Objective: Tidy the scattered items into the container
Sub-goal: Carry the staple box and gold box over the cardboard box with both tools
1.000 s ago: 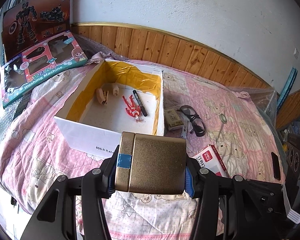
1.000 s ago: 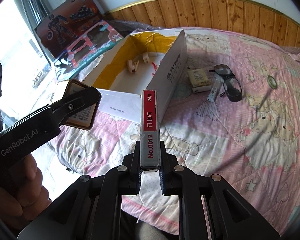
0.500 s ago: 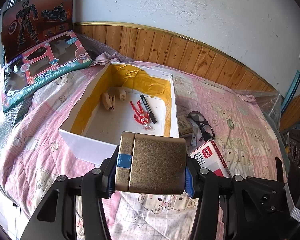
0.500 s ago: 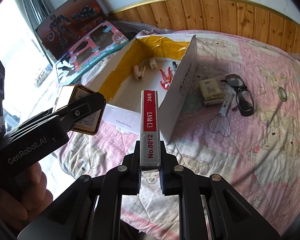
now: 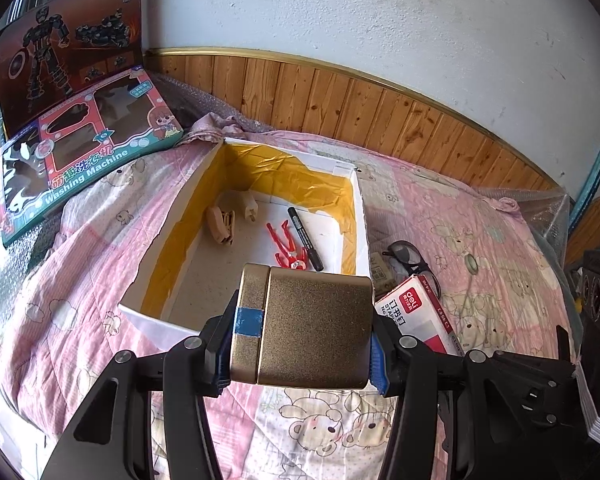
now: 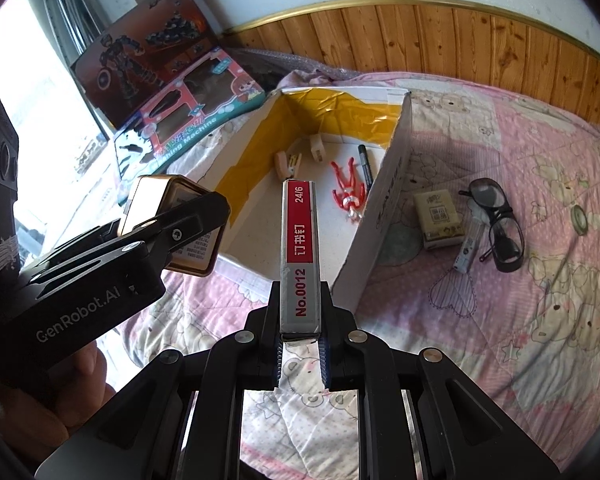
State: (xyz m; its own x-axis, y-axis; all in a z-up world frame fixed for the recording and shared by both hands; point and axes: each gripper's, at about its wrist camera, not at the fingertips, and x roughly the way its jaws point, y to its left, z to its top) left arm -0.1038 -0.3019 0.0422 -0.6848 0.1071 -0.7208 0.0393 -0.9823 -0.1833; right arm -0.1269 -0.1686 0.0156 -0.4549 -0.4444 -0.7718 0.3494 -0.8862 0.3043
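**Desk:** Both grippers have closed in on the container over the past second; its near wall, well ahead earlier, now sits just past the load in the left wrist view.

**Photographer:** Correct. The left gripper point(image 5: 300, 332) is clamped on a gold box point(image 5: 306, 328), its jaws spread wide across the box's full width. The right gripper point(image 6: 300, 334) pinches a slim red-and-white staple box point(image 6: 299, 256) by its near end, jaws almost together.

**Desk:** Which step is this?

**Photographer:** Carrying, by my reading. 2 items are held in the air and neither is yet over the floor of the white cardboard box point(image 5: 148, 322) with its yellow lining. A marker point(image 5: 305, 238), a red figure point(image 5: 286, 246) and 2 small tan pieces point(image 5: 231, 218) lie inside it.

**Desk:** What does the next move call for?

**Photographer:** Likely a short reach forward past the near wall, a lowering, then a release. The gold box looks bulky, so it wants the bare floor at the near end, apart from the figure.

**Desk:** What remains out on the pink quilt point(image 6: 500, 300)?

**Photographer:** Black glasses point(image 6: 498, 224), a tissue pack point(image 6: 438, 220), a small tube point(image 6: 469, 250) and a small ring point(image 6: 579, 218), all to the right of the container.
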